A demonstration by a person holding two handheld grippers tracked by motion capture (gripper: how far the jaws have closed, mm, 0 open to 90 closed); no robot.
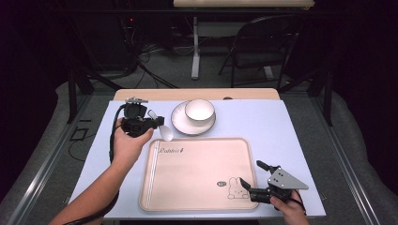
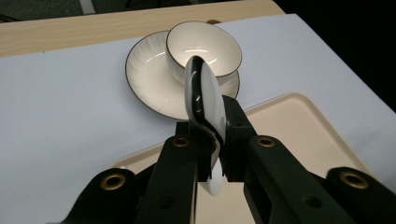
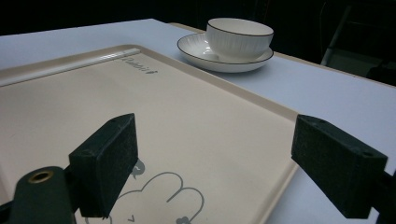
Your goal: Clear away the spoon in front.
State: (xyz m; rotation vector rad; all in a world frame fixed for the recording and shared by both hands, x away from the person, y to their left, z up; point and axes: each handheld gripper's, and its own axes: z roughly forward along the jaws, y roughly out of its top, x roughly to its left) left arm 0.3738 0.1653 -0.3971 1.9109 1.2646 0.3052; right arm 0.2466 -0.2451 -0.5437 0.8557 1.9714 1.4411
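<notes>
A white bowl (image 1: 200, 110) stands on a white saucer (image 1: 180, 123) at the back of the table; both show as bowl (image 2: 204, 44) and saucer (image 2: 149, 79), and as bowl (image 3: 239, 36) and saucer (image 3: 201, 51). My left gripper (image 1: 157, 124) is shut on a white ceramic spoon (image 1: 166, 132), held above the tray's far left corner. In the left gripper view the spoon (image 2: 204, 98) stands up between the jaws of the gripper (image 2: 213, 154). My right gripper (image 1: 251, 180) is open over the near right edge of the beige tray (image 1: 187, 168), with nothing between its pads (image 3: 109, 163).
The tray (image 3: 140, 107) carries a rabbit drawing (image 1: 238, 188) at its near right corner and sits on a pale blue mat (image 1: 277, 131). A wooden table edge (image 1: 141, 94) runs behind the mat. A folding chair (image 1: 260, 44) stands beyond.
</notes>
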